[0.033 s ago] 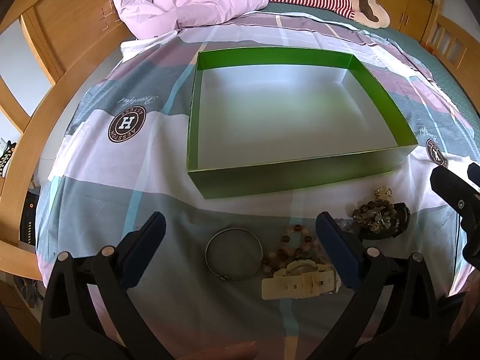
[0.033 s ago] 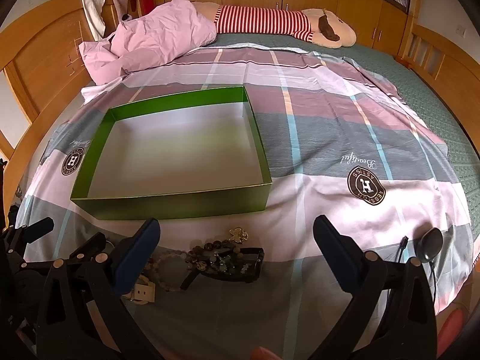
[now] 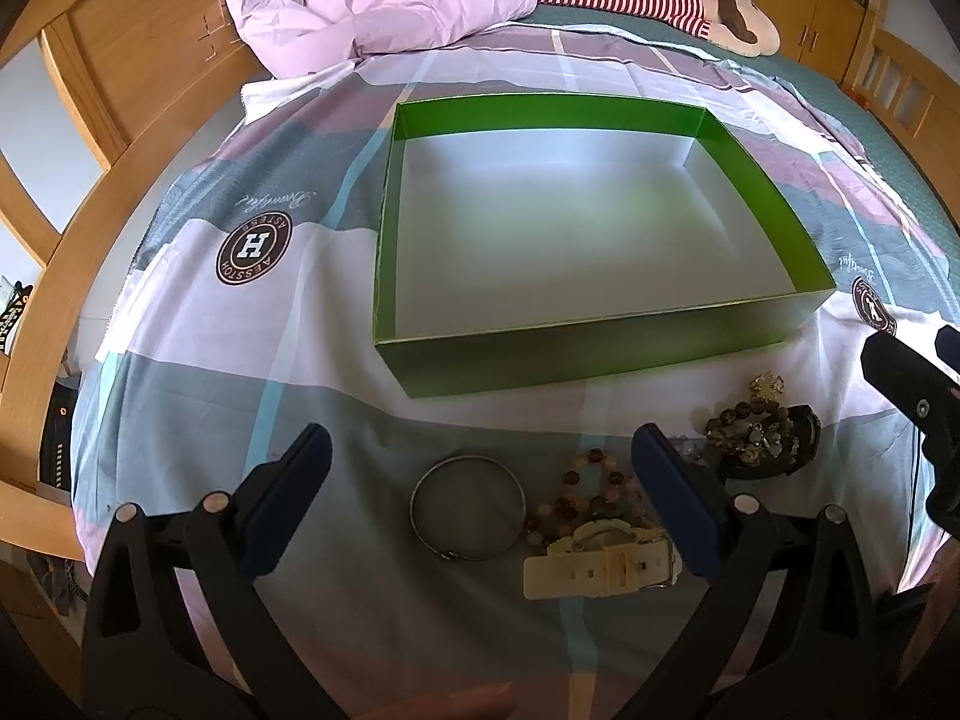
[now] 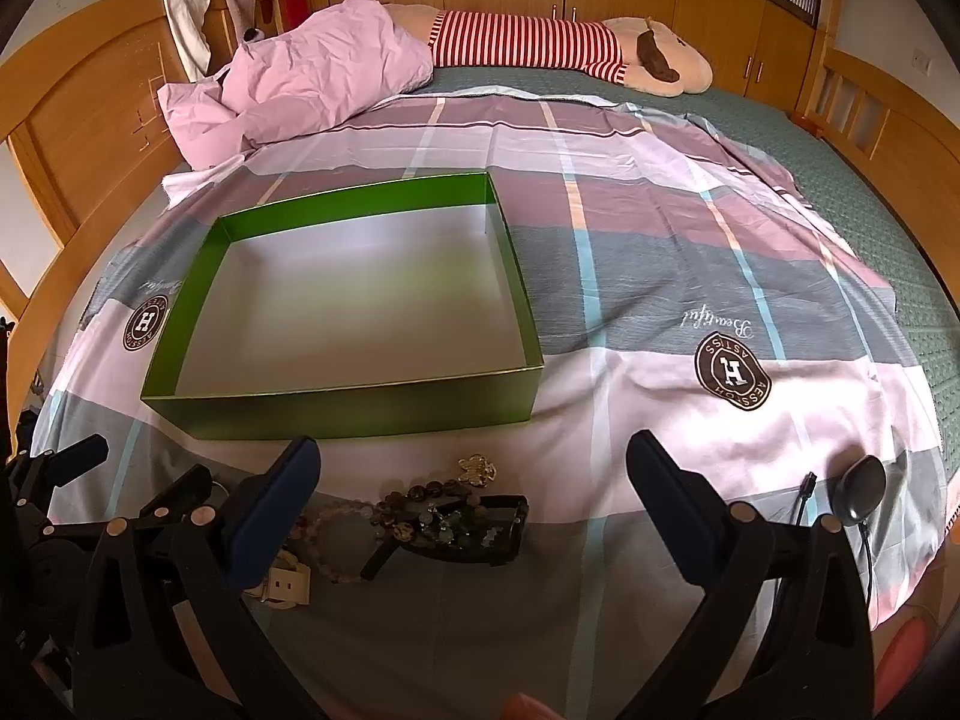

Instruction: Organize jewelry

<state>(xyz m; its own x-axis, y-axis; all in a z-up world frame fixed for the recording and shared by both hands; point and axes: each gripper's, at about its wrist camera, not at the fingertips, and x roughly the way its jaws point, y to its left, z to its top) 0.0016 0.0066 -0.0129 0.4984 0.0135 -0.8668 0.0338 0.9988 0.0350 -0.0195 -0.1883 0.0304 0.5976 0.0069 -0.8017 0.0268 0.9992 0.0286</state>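
nearest of all, the left gripper (image 3: 480, 504) hangs low over the bed with its blue-padded fingers (image 3: 294, 492) spread wide and holding nothing. between them on the checked quilt (image 3: 252, 396) lies a thin metal bangle (image 3: 467, 507), flat and apart from both pads. just to its right sits a loose string of brown and pale beads (image 3: 594, 495), touching a cream watch strap (image 3: 600, 570) that lies partly under the right-hand finger. a little farther right, a dark beaded bracelet (image 3: 744, 429) is heaped on a black hair clip (image 3: 780, 450), with a small gold charm (image 3: 767, 385) at its far edge.

likewise, the right gripper (image 4: 474, 510) has its fingers (image 4: 672, 504) wide apart and empty, poised above the same black clip and beads. off to the right a small black device (image 4: 861, 489) with a cable rests on the quilt.

beyond the jewelry stands a shallow green box (image 3: 600, 354), open-topped, white inside, with nothing in it. farther still lie a crumpled pink pillow (image 4: 318, 84) and a striped plush toy (image 4: 540, 42) against the wooden bed frame (image 4: 96, 120).
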